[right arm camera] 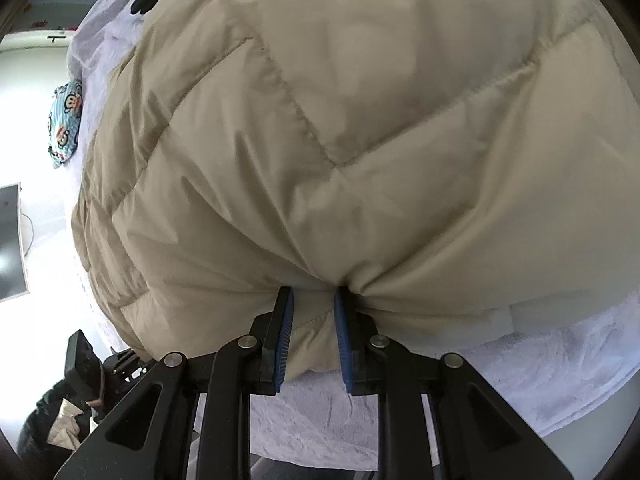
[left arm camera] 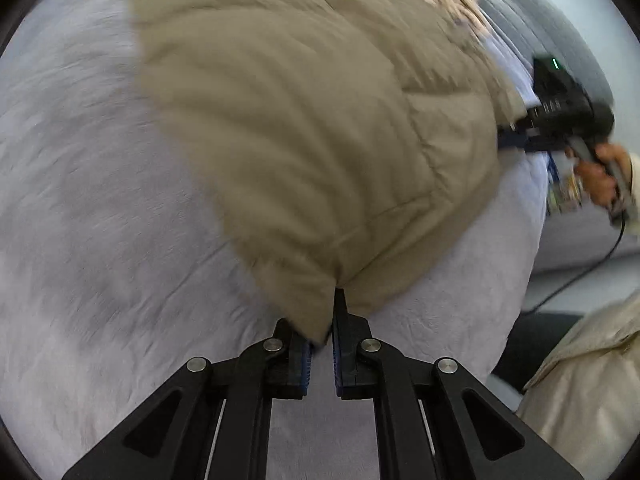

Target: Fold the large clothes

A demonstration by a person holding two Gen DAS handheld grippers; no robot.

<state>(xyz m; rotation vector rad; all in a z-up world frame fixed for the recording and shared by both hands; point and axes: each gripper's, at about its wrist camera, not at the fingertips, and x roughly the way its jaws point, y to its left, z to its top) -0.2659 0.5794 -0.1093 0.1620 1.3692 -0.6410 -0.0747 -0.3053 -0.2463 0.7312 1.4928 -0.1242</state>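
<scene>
While both tongs grip the near hem of the tan padded coat [right arm camera: 340, 140], it stretches away from you across the pale bed cover [left arm camera: 80, 200]. Your left tongs [left arm camera: 322, 344] pinch one hem corner, your right tongs [right arm camera: 314, 328] pinch a thick fold. Open cover lies left; the bed edge runs close on the right.

Left gripper [left arm camera: 322, 344]: black linkage arms, triangular cut-outs, round silver pivot pins, ribbed blue pads on inner finger faces. Right gripper [right arm camera: 314, 336]: same black frame, silver pins, blue ribbed pads; from left wrist view, black housing with small green light, thin black cable trailing from handle. Person's sleeve [left arm camera: 634, 172]: cream fabric.
</scene>
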